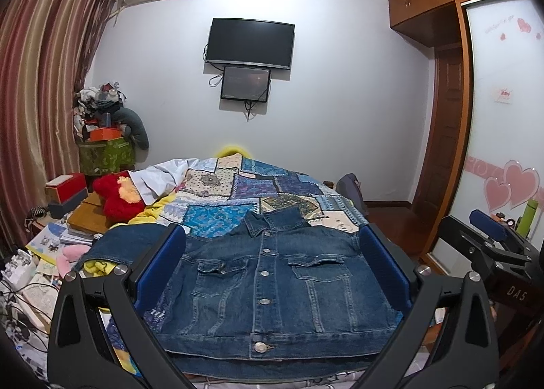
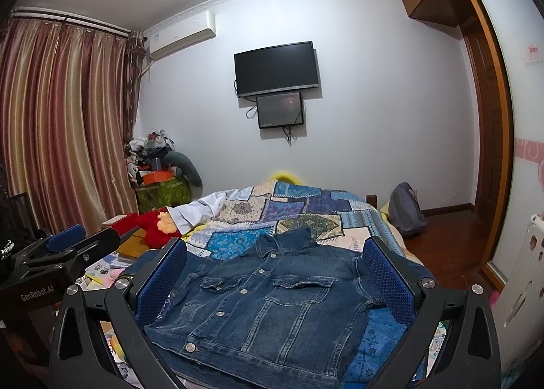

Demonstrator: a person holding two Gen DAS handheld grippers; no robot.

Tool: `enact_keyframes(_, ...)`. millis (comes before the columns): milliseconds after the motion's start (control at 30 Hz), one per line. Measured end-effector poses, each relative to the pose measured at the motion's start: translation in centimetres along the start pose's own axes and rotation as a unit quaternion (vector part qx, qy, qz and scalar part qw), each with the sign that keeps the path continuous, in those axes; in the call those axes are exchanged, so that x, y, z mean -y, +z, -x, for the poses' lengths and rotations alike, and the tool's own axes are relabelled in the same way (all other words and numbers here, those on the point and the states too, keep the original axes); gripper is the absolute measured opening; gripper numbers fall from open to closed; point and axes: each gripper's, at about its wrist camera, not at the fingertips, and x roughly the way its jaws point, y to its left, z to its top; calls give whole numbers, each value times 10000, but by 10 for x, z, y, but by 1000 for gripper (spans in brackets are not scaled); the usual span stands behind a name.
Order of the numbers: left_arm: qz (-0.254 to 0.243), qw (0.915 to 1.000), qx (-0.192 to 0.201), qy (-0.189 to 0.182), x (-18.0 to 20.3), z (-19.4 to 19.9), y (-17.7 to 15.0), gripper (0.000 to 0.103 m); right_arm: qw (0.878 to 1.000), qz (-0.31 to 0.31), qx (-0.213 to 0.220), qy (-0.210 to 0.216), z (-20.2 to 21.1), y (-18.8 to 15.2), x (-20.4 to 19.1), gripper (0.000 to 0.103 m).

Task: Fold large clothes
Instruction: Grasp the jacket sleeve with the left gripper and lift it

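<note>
A blue denim jacket (image 1: 272,287) lies front-up and buttoned on the patchwork bedspread (image 1: 238,191), collar toward the far wall, one sleeve spread out to the left. It also shows in the right wrist view (image 2: 272,307). My left gripper (image 1: 272,236) is open and empty, held above the near part of the jacket, fingers wide on either side of it. My right gripper (image 2: 275,246) is open and empty too, just to the right of the left one. The right gripper also shows at the right edge of the left wrist view (image 1: 489,229).
A red plush toy (image 1: 117,197) and white cloth (image 1: 159,174) lie at the bed's left. Boxes, books and clutter (image 1: 64,219) crowd the left side. A wardrobe (image 1: 499,117) and a backpack (image 2: 406,208) are to the right. Screens (image 1: 250,44) hang on the far wall.
</note>
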Motion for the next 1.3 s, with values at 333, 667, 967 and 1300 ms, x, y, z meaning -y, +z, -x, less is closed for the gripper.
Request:
enact_keyframes(333,-234,9983,-2,534,-35,-51,32,103,9997,177,-186,-50,-78,17,6,103)
enact_keyframes(667,-288,9904,-341,1307,-102,-149,56,103,9972,457,-566,155,-202,47,12,103)
enact_keyframes(967,149,9679,-1668,1873,-201,-270,24,103,9858,804,-1465,137,-345,31,15,103)
enact_keyframes(1300,1580,9059,-3138,2364,-309,-328,-86,102,9545,1105,-2753,316,-458,-45,6,103)
